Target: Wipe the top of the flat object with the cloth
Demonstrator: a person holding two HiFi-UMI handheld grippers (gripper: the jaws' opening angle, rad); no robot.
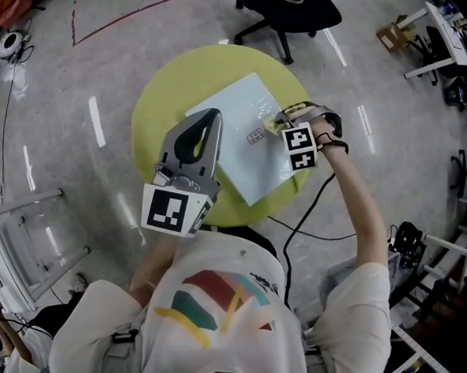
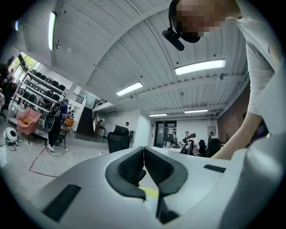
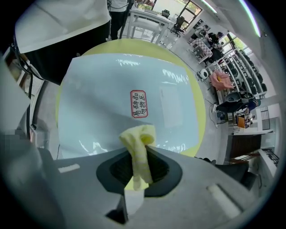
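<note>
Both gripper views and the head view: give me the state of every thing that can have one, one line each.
left gripper: shut, nothing between its jaws, lifted off the table.
right gripper: shut on the cloth, over the panel.
cloth: bunched, pinched in the jaws, its end sticking out towards the panel.
flat panel: lying flat on the table, glossy, top uncovered.
round yellow table: upright, bearing the panel.

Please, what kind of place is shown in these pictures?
Probably a lab or workshop-style office: a black swivel chair, a cluttered white desk, and storage racks holding equipment.
</note>
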